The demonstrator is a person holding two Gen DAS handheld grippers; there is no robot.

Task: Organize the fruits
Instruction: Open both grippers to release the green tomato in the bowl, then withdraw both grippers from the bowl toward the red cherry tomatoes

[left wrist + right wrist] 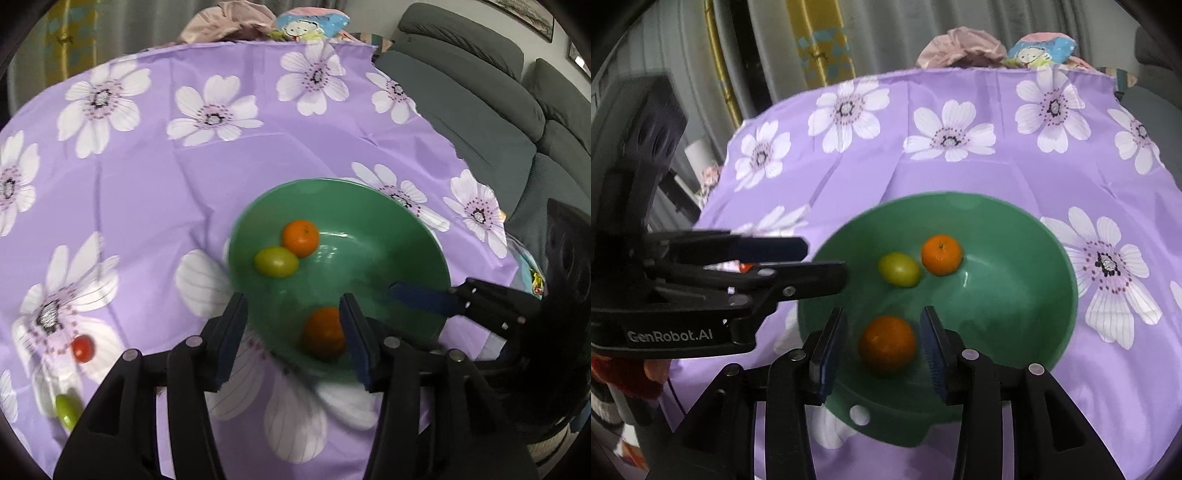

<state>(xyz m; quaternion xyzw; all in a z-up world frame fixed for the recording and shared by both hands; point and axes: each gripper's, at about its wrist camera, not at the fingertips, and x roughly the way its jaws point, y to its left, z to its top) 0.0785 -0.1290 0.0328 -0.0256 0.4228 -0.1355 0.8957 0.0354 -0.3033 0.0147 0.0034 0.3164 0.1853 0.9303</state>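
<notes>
Here a round green plastic bowl [1027, 295] sits on a purple cloth printed with white flowers [155, 177]. It holds two small orange mandarins, one near the middle [941, 254] and one at the near wall [887, 343], plus an oval yellow-green fruit [898, 269] touching the farther mandarin. The right gripper [882, 354] hangs over the near mandarin, jaws apart and clear of it. The left gripper [291, 339] (jaws also apart) grips nothing. On the cloth lie a small red tomato [82, 349] and a green oval fruit [67, 410].
</notes>
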